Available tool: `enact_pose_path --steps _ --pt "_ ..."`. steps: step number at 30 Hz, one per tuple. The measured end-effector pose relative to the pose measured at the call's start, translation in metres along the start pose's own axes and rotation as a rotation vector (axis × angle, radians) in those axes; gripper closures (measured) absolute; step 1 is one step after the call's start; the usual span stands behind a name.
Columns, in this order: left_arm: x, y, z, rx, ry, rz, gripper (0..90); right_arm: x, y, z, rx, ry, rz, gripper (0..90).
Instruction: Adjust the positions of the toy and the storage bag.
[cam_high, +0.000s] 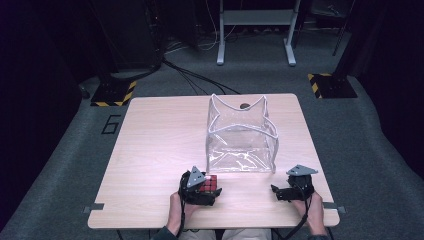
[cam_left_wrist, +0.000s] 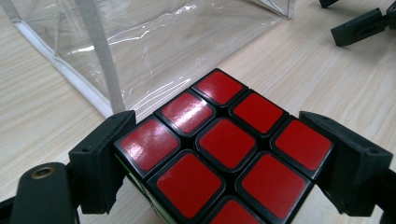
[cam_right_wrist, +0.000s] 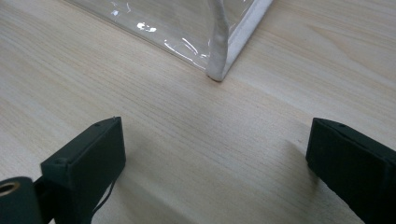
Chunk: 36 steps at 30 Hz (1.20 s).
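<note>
Left gripper (cam_left_wrist: 224, 154) of mine clamps the Rubik's cube (cam_left_wrist: 224, 149), red face up, near the table's (cam_high: 150, 150) front edge, just before the clear plastic bag (cam_high: 241, 135). Right gripper (cam_right_wrist: 215, 158) jaws apart, nothing between.

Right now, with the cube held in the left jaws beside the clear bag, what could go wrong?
1. The left gripper holds the puzzle cube by two opposite sides only, so it might twist or slip during a lift.
2. The clear bag has soft walls and a wavy rim; the cube could catch it and tip the bag.
3. The right gripper stands open, apart from the bag, so nothing steadies it.
</note>
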<state>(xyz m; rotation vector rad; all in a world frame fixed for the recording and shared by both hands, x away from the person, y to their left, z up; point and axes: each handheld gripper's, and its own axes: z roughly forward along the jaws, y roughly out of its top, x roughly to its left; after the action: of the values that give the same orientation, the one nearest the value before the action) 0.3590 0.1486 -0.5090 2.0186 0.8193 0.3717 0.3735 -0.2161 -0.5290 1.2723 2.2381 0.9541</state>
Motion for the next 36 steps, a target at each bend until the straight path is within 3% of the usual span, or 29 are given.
enact_pose_path --steps 13,21,24,28,29,32,36 --pt "-0.007 0.008 0.014 0.017 0.015 0.015 14.6 0.0 0.0 0.0 0.0 -0.001 0.001 4.0" --pt "-0.009 0.006 0.022 0.041 0.013 0.003 14.5 0.0 0.0 0.0 -0.002 -0.005 0.0 4.1" --pt "-0.01 0.006 0.023 0.036 0.021 0.02 14.5 0.0 0.0 0.0 -0.002 -0.004 -0.001 4.1" --pt "-0.01 0.005 0.023 0.035 0.02 0.019 14.3 0.0 0.0 0.0 -0.001 -0.002 -0.003 4.2" --pt "-0.01 0.005 0.023 0.029 0.023 0.003 14.3 0.0 0.0 0.0 -0.002 -0.004 -0.001 4.2" --pt "-0.009 0.006 0.017 -0.005 0.03 -0.014 3.6 0.0 0.0 -0.001 -0.001 -0.004 -0.004 4.3" --pt "-0.007 0.007 0.009 -0.018 0.024 -0.028 0.1 0.0 0.0 0.0 0.0 0.001 -0.004 4.3"
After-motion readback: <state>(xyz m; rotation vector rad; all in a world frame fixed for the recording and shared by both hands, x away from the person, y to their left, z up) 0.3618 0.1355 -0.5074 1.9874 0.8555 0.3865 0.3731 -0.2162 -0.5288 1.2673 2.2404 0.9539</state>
